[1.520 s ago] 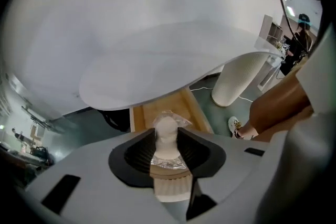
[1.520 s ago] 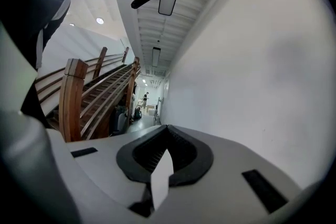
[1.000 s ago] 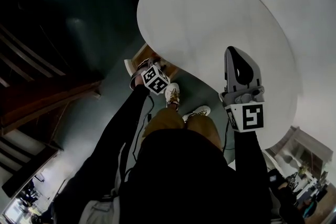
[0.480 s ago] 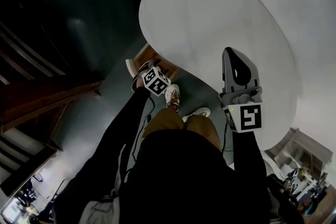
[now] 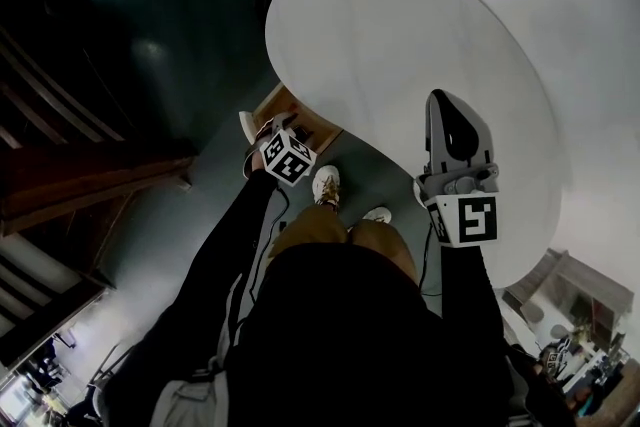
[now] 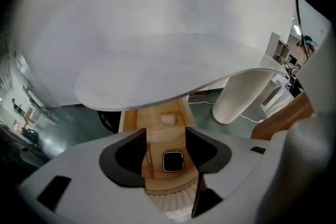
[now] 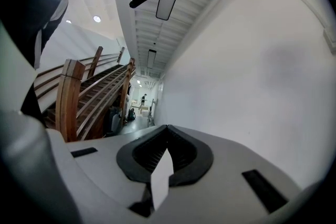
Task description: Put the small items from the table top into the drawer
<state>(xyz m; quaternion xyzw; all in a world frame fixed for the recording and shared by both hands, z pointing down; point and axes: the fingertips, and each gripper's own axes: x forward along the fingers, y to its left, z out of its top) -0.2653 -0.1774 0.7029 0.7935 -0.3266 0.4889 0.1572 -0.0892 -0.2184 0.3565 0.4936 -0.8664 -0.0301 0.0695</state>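
Looking down from the head camera, I see the white top (image 5: 400, 45) curving over a dark floor (image 5: 150, 35), with the wearer's shoes (image 5: 327, 183) below its near edge. In the left gripper view the wooden drawer (image 6: 153, 117) stands pulled out under that top. The top's rim overhangs the drawer's far end and hides it. A ribbed white leg (image 6: 239, 94) rises just right of the drawer.

My left claw (image 6: 165, 132) points steeply down over the open drawer. Its jaws have just been opening and now stand well apart, with nothing pressed between the pads. Through the gap I see the drawer floor. A black square (image 6: 173, 161) with a pale rim lies there, below the claw. A thin red stick (image 6: 149, 160) lies beside it, close to the left pad. A pink lump (image 6: 168, 119) sits farther back, near the top's overhang. I cannot tell whether the claw touches the drawer.

My right claw (image 7: 167, 131) is held level above the near edge of the top, well apart from the drawer. Its jaws are together and hold nothing. It faces a white wall (image 7: 252, 76), with wooden stairs (image 7: 89, 97) to the left.
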